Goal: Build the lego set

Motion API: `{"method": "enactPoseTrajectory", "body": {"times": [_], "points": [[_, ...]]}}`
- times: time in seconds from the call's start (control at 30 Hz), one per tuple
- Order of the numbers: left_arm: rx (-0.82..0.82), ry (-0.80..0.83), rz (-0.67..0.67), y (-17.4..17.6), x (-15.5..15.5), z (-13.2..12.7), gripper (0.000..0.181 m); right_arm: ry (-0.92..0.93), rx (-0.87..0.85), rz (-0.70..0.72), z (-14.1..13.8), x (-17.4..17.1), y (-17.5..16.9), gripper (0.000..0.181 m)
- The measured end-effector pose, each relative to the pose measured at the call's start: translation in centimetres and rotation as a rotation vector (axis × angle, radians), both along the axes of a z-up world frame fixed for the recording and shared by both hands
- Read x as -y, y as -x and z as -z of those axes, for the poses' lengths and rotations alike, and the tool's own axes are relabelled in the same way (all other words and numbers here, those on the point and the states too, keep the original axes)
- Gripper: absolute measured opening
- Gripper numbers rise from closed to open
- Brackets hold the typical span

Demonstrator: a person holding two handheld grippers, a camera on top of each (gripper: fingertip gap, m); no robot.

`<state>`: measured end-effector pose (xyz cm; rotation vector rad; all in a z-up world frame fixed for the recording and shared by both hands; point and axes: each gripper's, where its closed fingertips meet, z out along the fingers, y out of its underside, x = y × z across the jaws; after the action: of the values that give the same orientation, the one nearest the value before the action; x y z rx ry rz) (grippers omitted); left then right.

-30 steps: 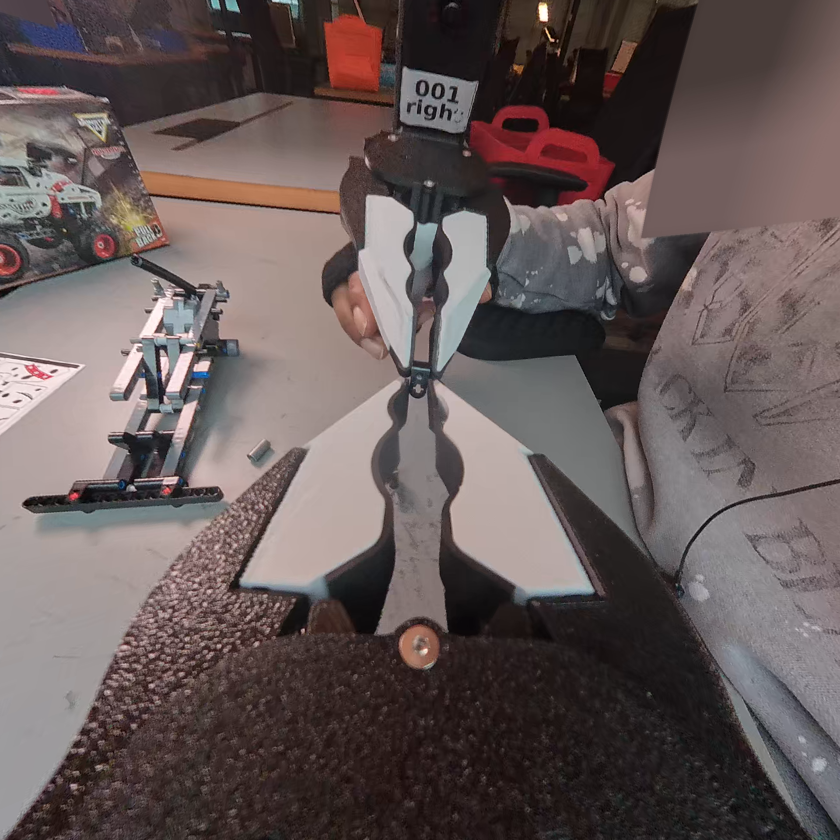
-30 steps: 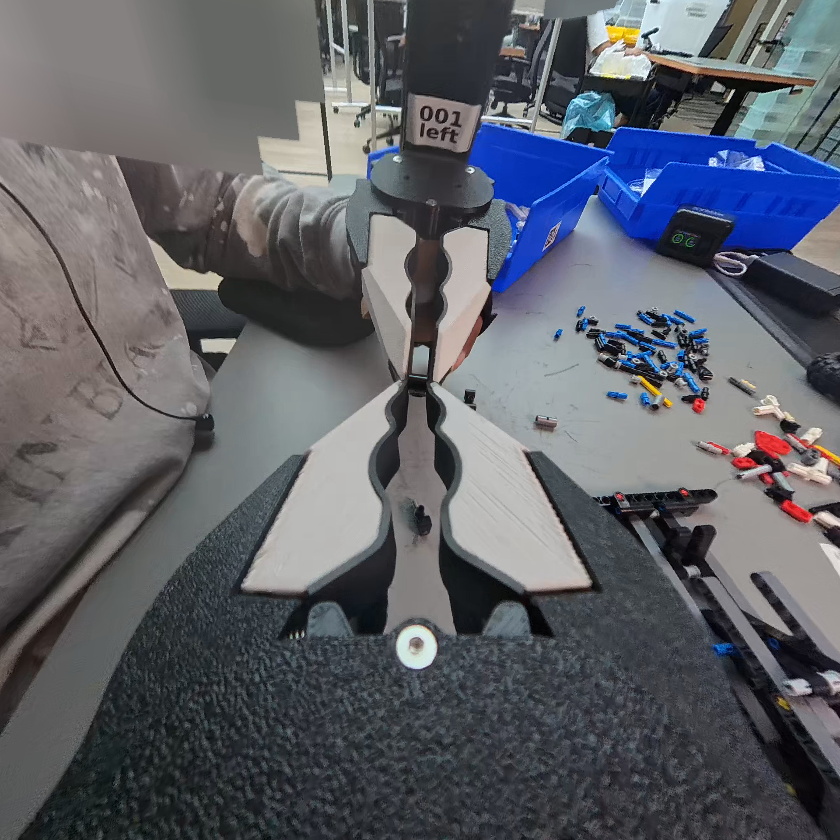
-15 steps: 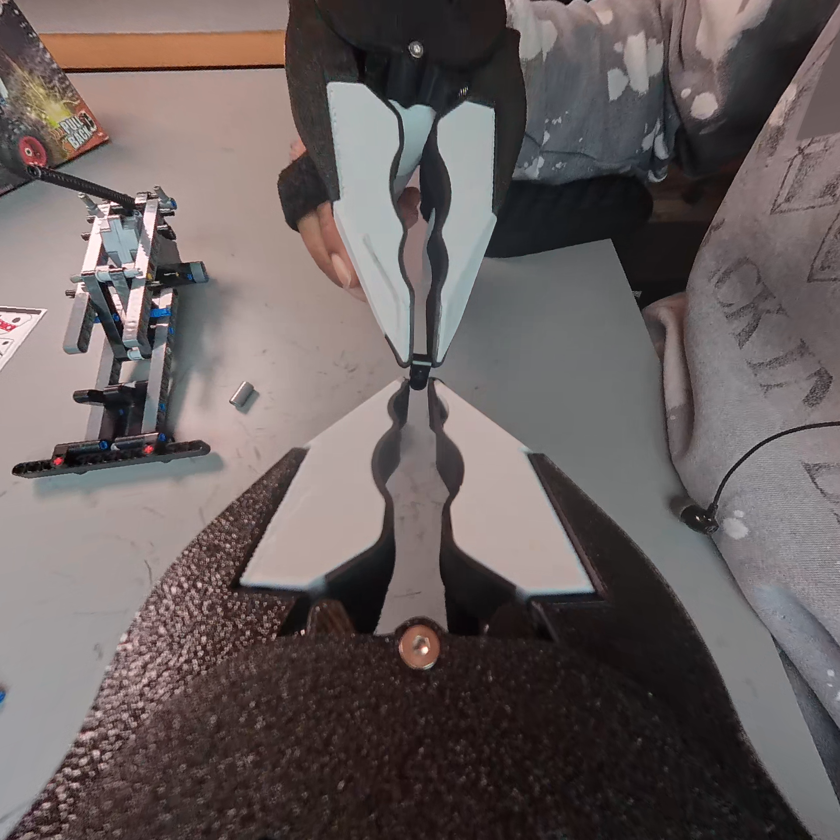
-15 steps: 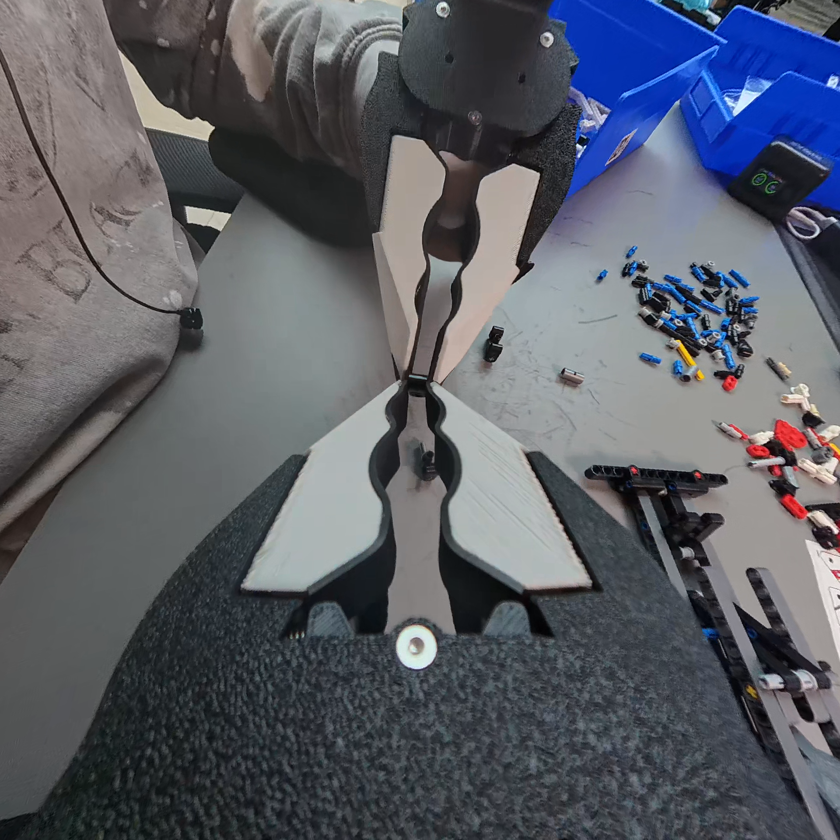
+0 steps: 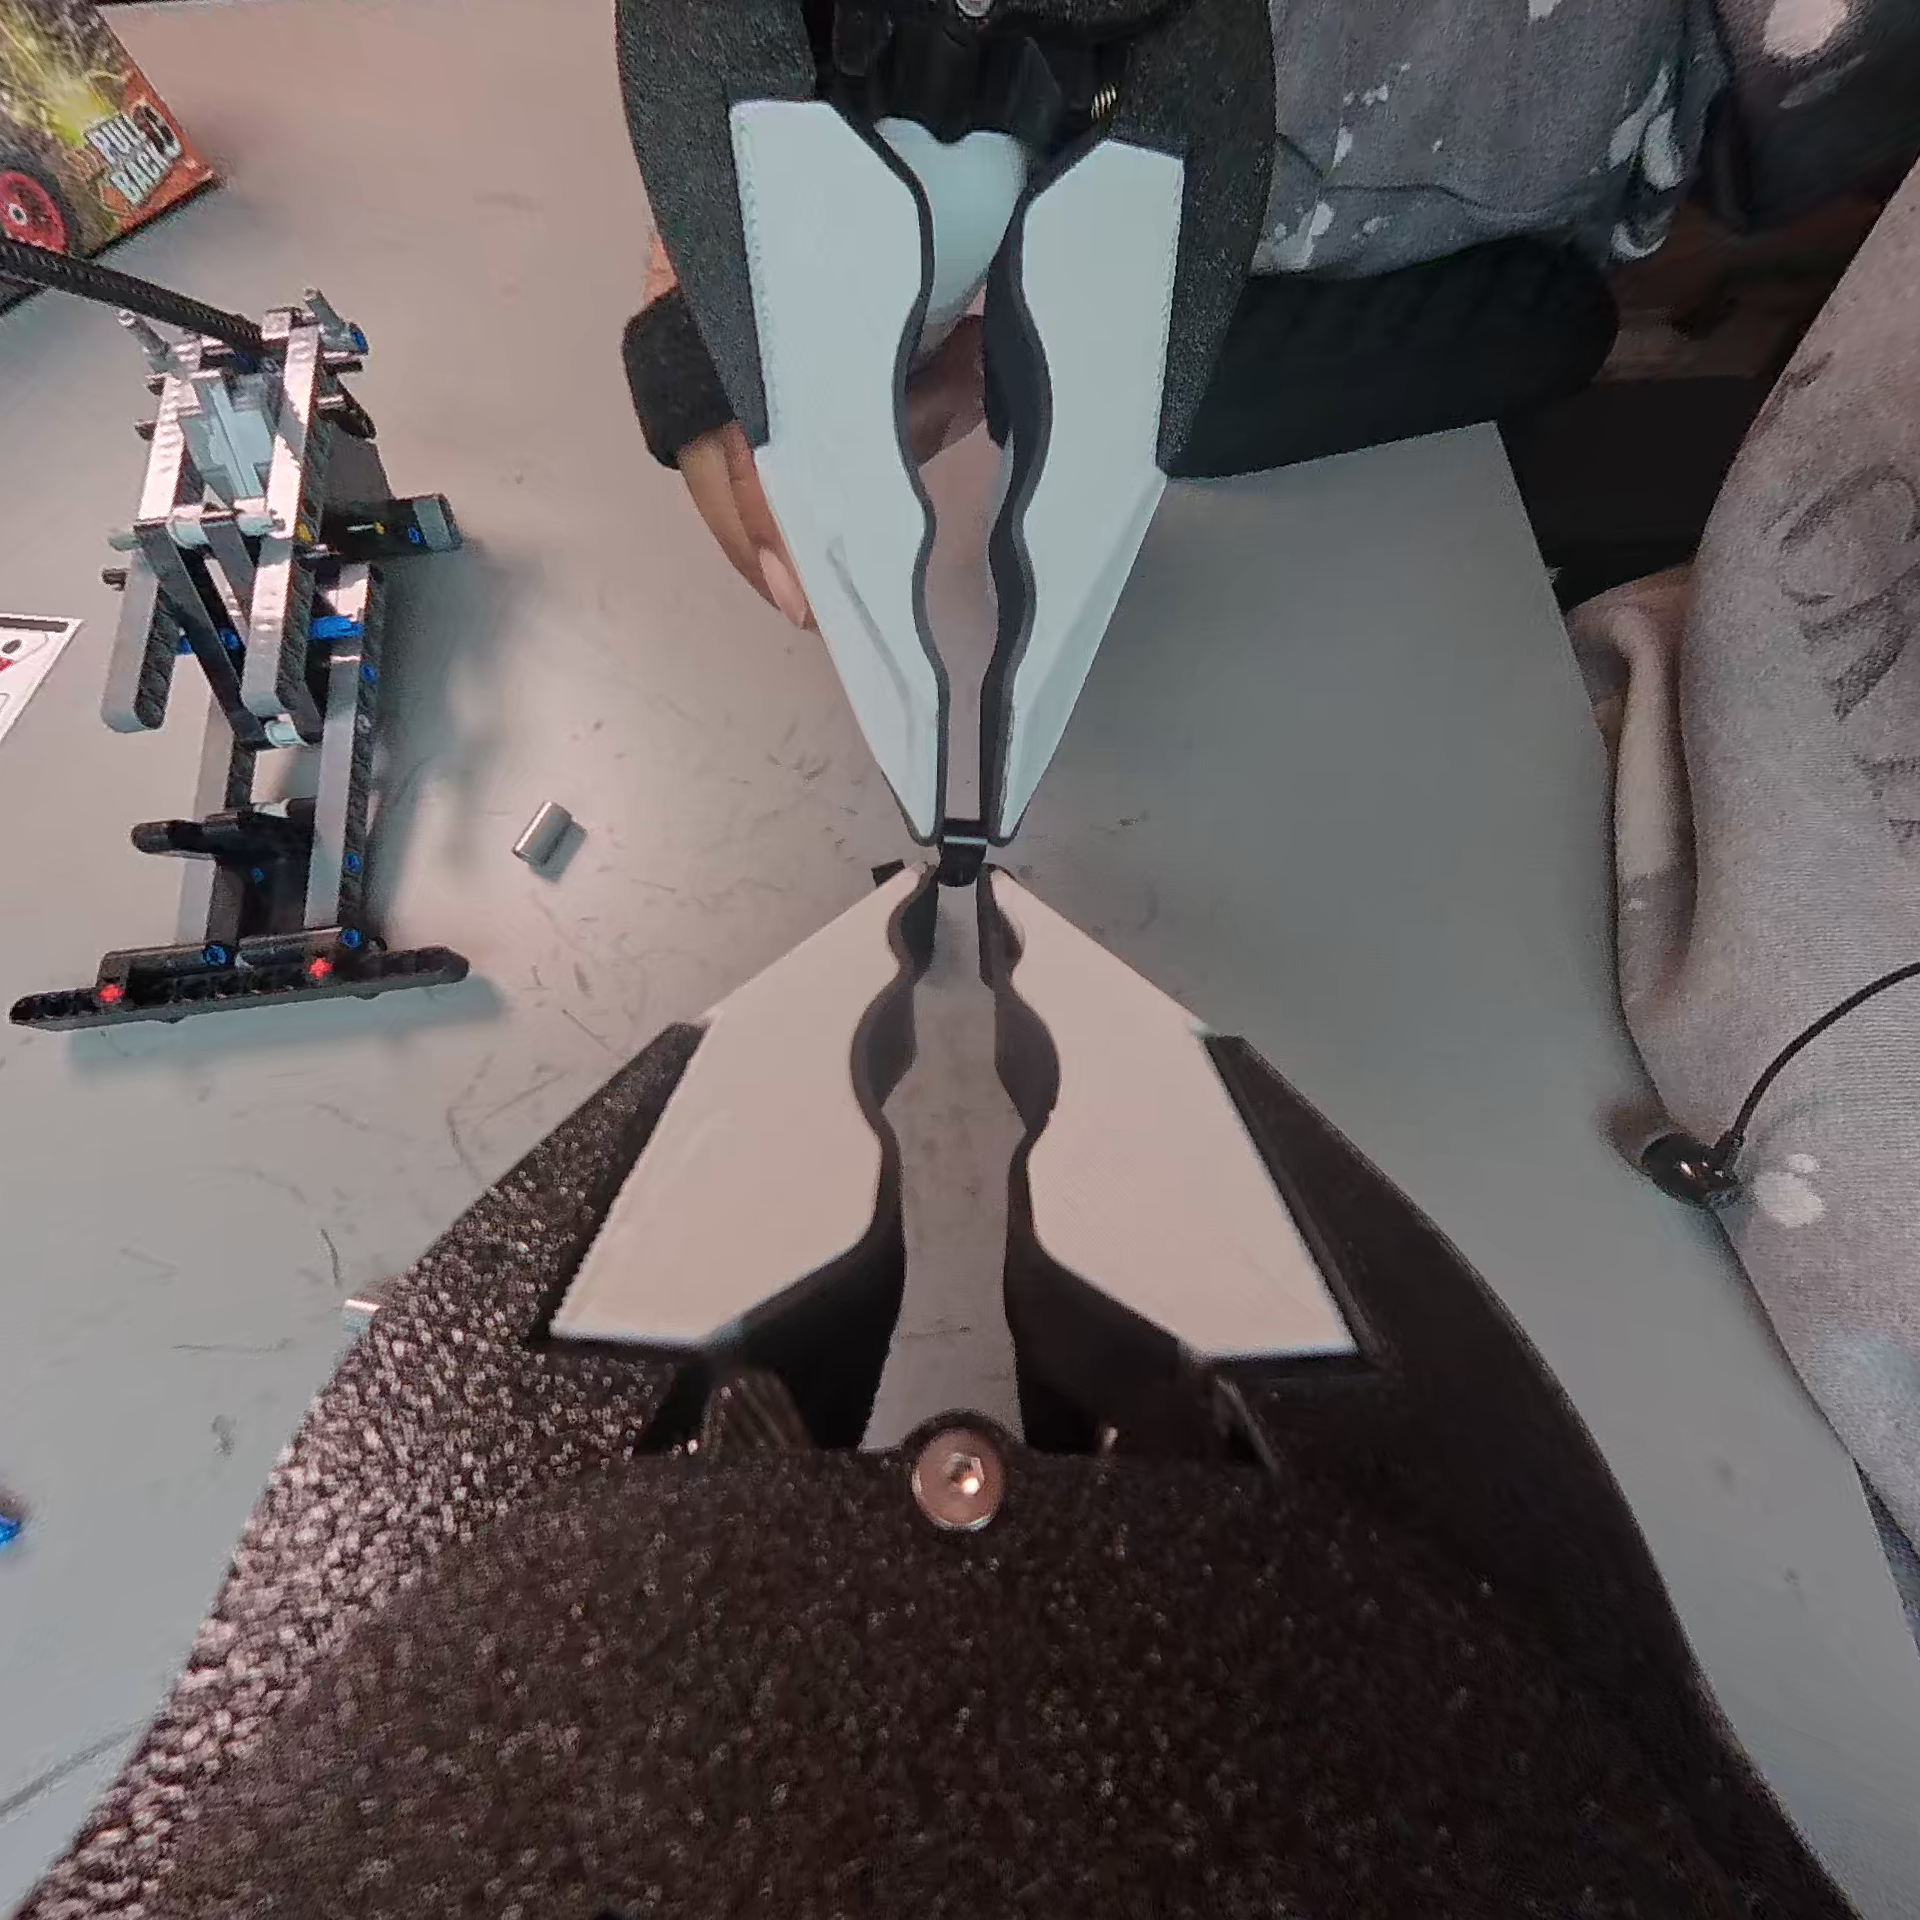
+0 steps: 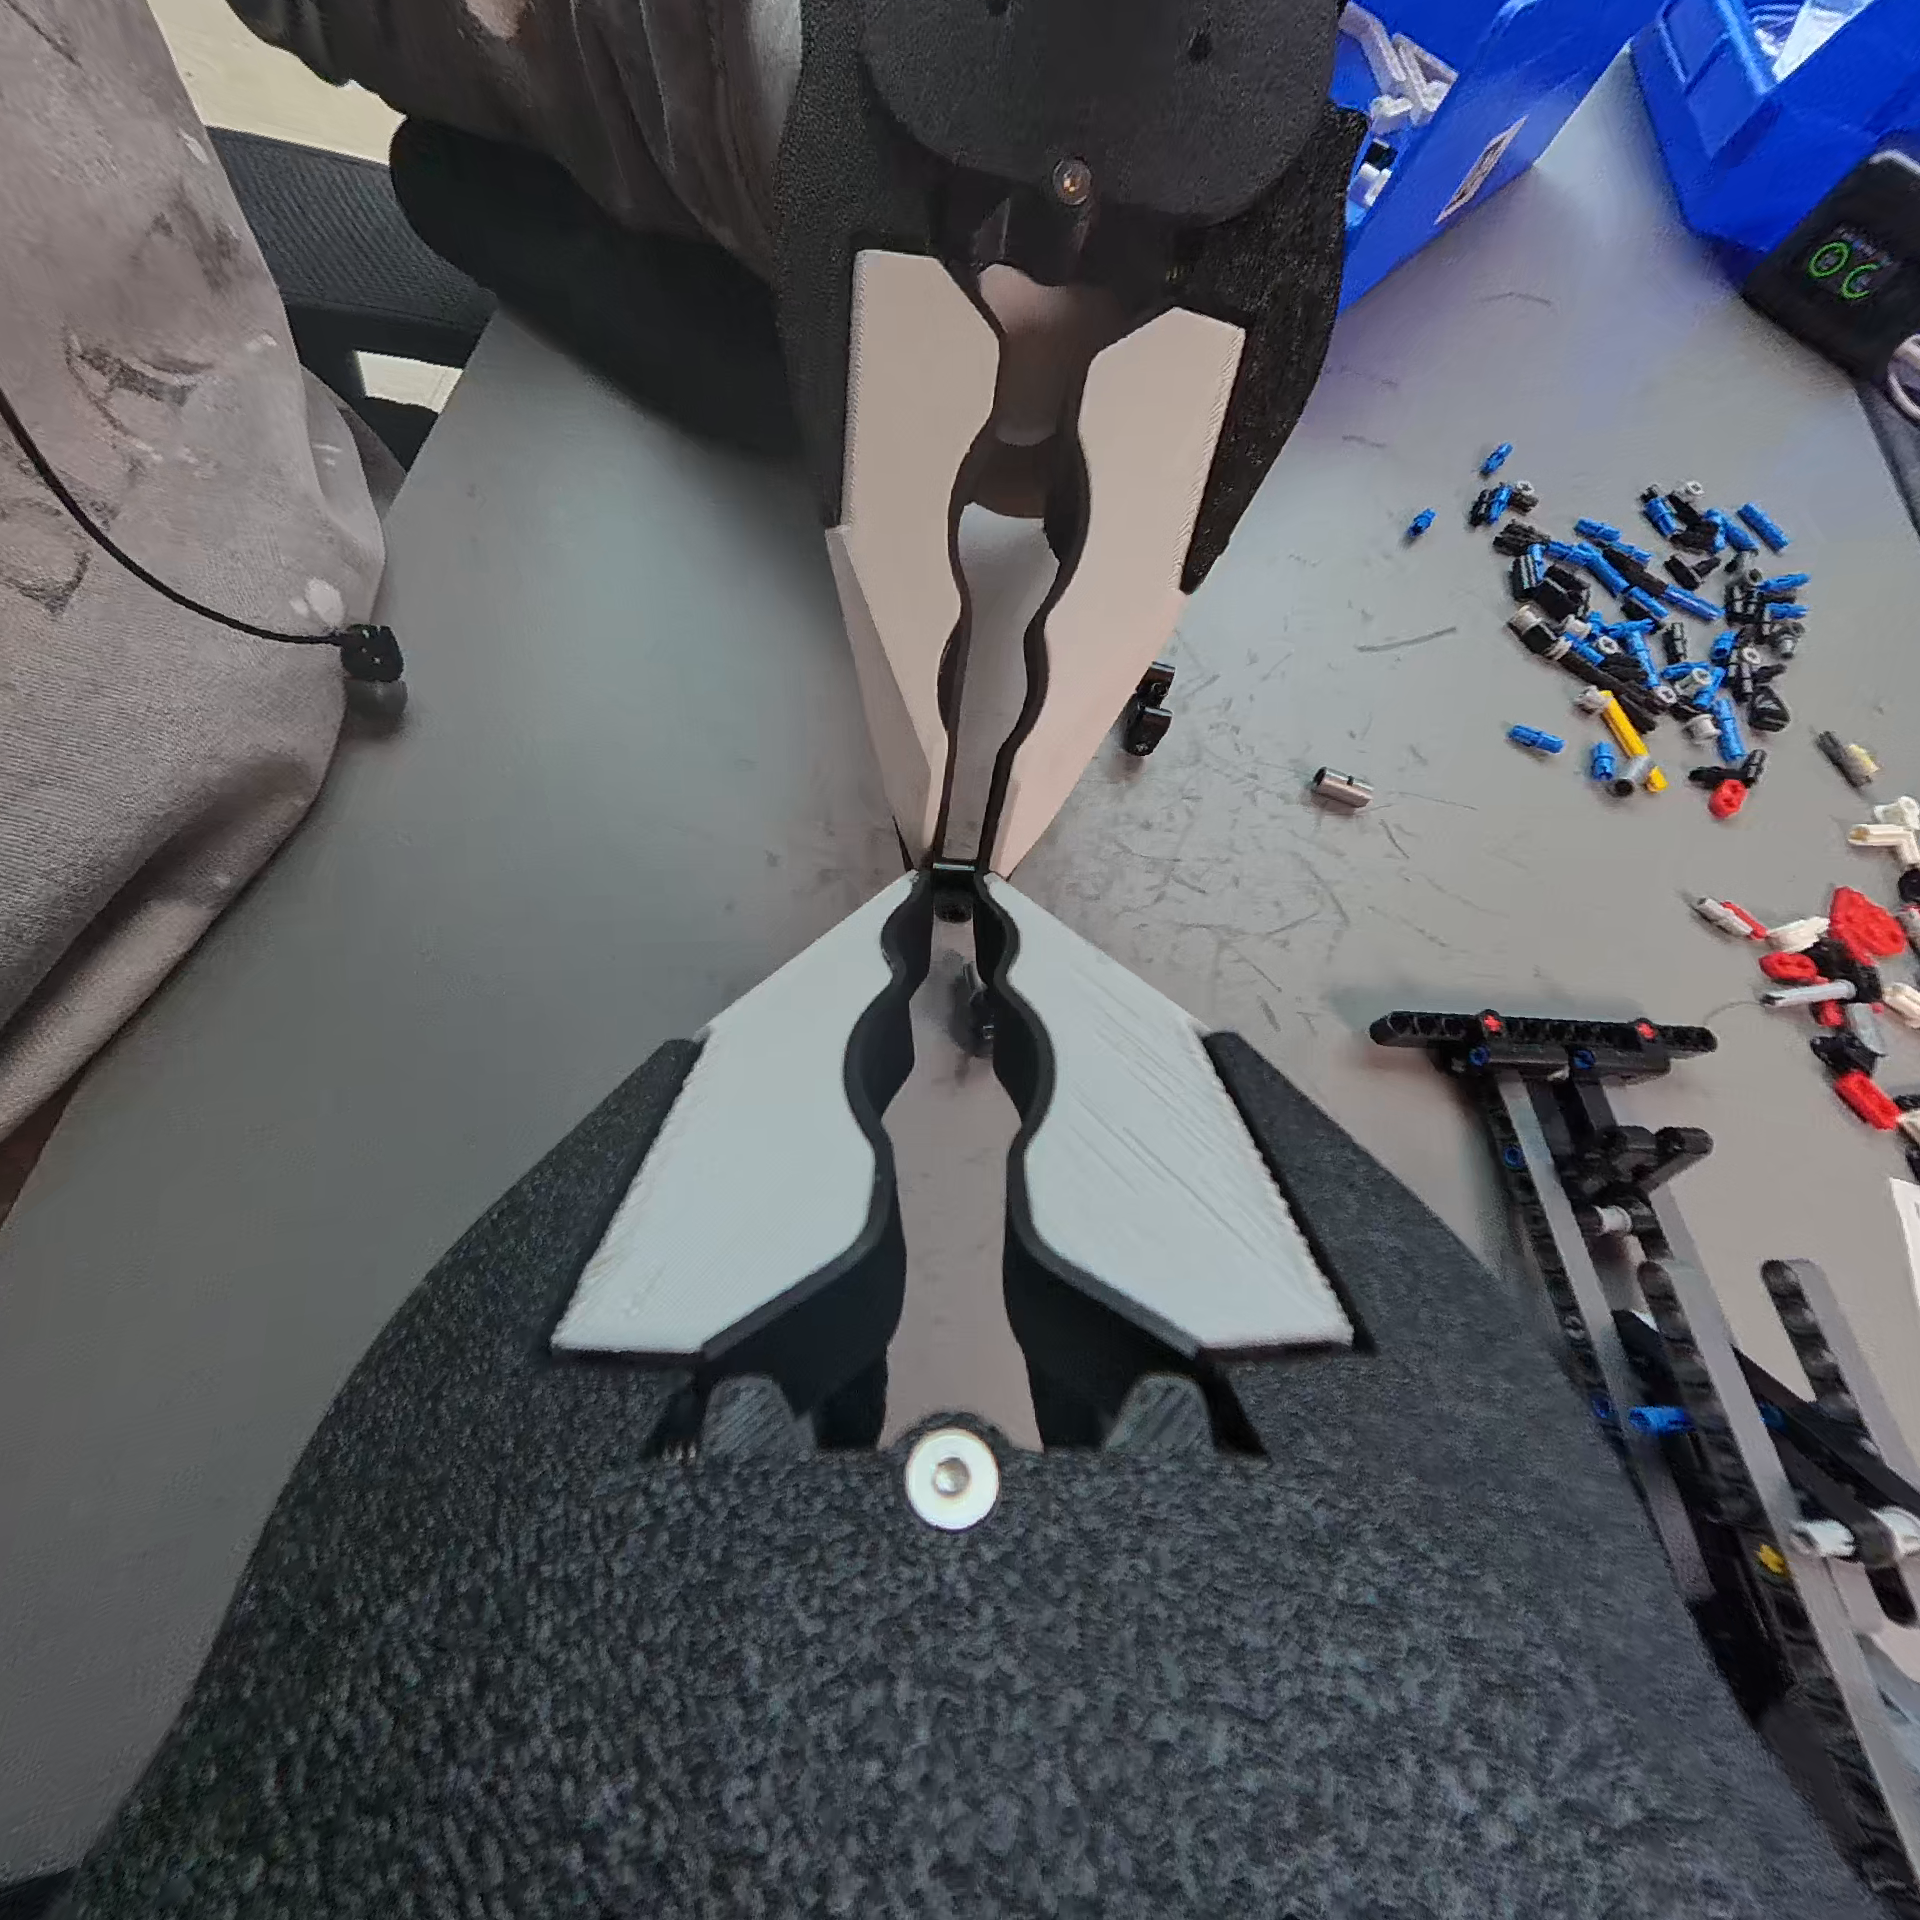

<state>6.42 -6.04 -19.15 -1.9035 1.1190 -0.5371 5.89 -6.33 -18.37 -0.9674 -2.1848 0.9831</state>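
My left gripper (image 5: 956,883) and right gripper (image 6: 951,883) meet tip to tip just above the grey table. Each is shut on a small black lego piece (image 5: 958,860), which is also seen in the right wrist view (image 6: 951,902), and the two ends are pressed together. In the left wrist view the right gripper (image 5: 961,826) comes in from the top. In the right wrist view the left gripper (image 6: 954,854) does the same. The grey and black lego chassis (image 5: 260,675) lies on the table to the left, and also shows in the right wrist view (image 6: 1662,1247).
A small grey sleeve (image 5: 548,831) lies near the chassis. A loose black connector (image 6: 1148,707), a pile of blue and black pins (image 6: 1652,623) and red and white pieces (image 6: 1849,956) lie on the table. Blue bins (image 6: 1714,104), the set's box (image 5: 83,135) and the person's torso border it. Both grippers' tips are close together, under 4 cm apart.
Both grippers have tilted down toward the table and drawn closer to each other, still tip to tip. The chassis and loose pieces have not moved.
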Motion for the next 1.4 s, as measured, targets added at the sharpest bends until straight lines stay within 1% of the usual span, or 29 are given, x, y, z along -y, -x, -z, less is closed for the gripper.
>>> {"method": "enactPoseTrajectory", "body": {"times": [0.13,0.47,0.6,0.67,0.8,0.9,0.97,1.17,1.4], "points": [[-0.035,0.009,-0.018,0.0,-0.1,0.8,0.009,0.012,0.020,0.002,0.7,0.1,0.0,0.007],[0.025,0.040,-0.003,-0.2,0.2,0.6,0.009,0.029,0.006,-0.015,0.4,0.3,-0.1,0.007],[0.024,0.037,-0.031,0.3,-0.2,0.5,0.008,0.031,-0.011,0.023,0.3,-0.4,0.2,0.009],[-0.002,0.061,-0.063,1.1,-0.5,1.1,0.008,0.027,0.029,0.034,0.7,-1.0,-0.2,0.019],[-0.041,0.159,-0.107,1.7,-0.4,2.8,0.008,-0.014,0.117,0.074,2.9,-2.7,-0.7,0.020],[-0.059,0.213,-0.120,1.6,-0.3,3.8,0.008,-0.051,0.183,0.072,4.4,-2.9,-0.6,0.020],[-0.076,0.228,-0.127,1.6,-0.2,4.4,0.008,-0.060,0.216,0.057,5.0,-2.7,-0.4,0.020],[-0.078,0.234,-0.128,1.6,-0.1,4.6,0.008,-0.048,0.265,0.055,5.2,-2.1,-0.3,0.007],[-0.089,0.226,-0.125,1.6,-0.1,4.6,0.008,-0.038,0.278,0.073,5.2,-1.6,-0.3,0.007]]}}
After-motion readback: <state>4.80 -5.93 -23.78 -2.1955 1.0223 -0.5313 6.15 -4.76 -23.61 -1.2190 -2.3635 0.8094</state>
